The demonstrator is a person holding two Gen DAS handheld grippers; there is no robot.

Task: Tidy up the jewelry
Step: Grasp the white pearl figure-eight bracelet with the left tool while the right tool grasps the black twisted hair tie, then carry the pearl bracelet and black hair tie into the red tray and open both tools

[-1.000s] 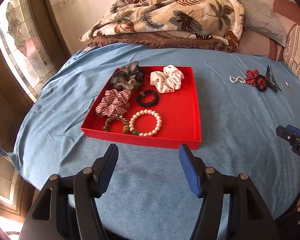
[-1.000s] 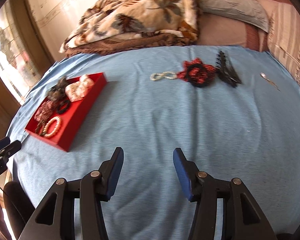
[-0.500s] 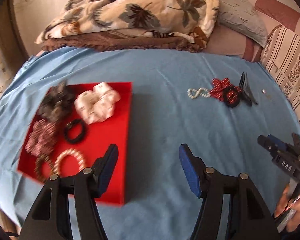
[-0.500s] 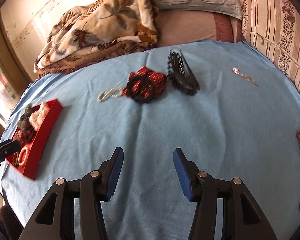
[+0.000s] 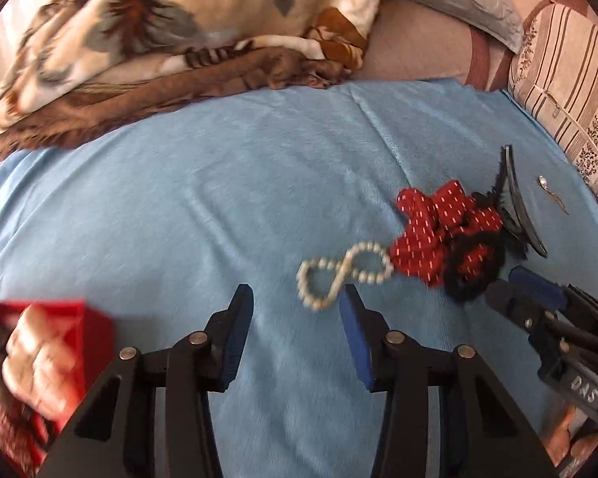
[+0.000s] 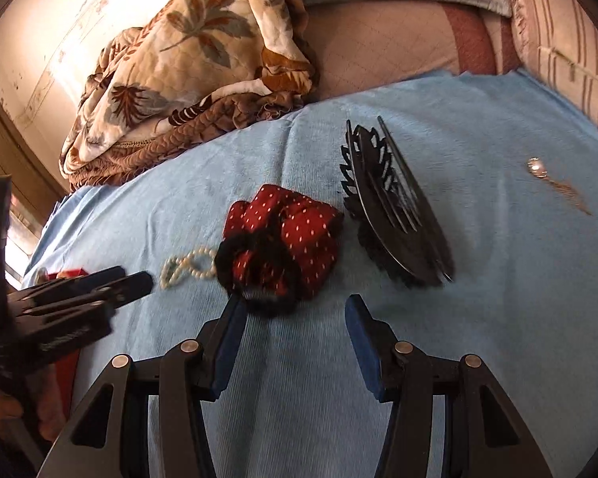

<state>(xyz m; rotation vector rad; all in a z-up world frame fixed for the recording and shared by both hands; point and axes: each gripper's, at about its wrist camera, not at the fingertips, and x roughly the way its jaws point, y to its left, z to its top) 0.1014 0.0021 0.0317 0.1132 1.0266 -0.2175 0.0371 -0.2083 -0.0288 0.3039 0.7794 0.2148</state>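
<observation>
Pearls first: the pearl bracelet [image 5: 345,275] lies twisted into a figure eight on the blue sheet [image 5: 219,199], one end touching the red dotted scrunchie [image 5: 438,231], and my left gripper [image 5: 295,306] hovers just short of it, fingers spread wide, nothing between them. Beside the scrunchie, a black fuzzy hair tie [image 6: 255,275] overlaps its near edge, and my right gripper [image 6: 295,312] hangs just short of that pair, jaws apart and empty too. Further out, the black claw clip [image 6: 394,215] lies on its side just past the scrunchie, and a thin chain with a small shiny pendant [image 6: 554,183] sits well apart toward the striped cushion. Red tray [image 5: 59,338] is off at my lower left, blurred, some pieces already inside.

Trouble, as I judge it: bracelet and scrunchie touch, so a careless pinch on the beads could drag the scrunchie along, or catch one loop only and let the strand swing. On the right, closing on the scrunchie may snag the hair tie too. Both tools are close together here, so a collision between them is a real worry.
</observation>
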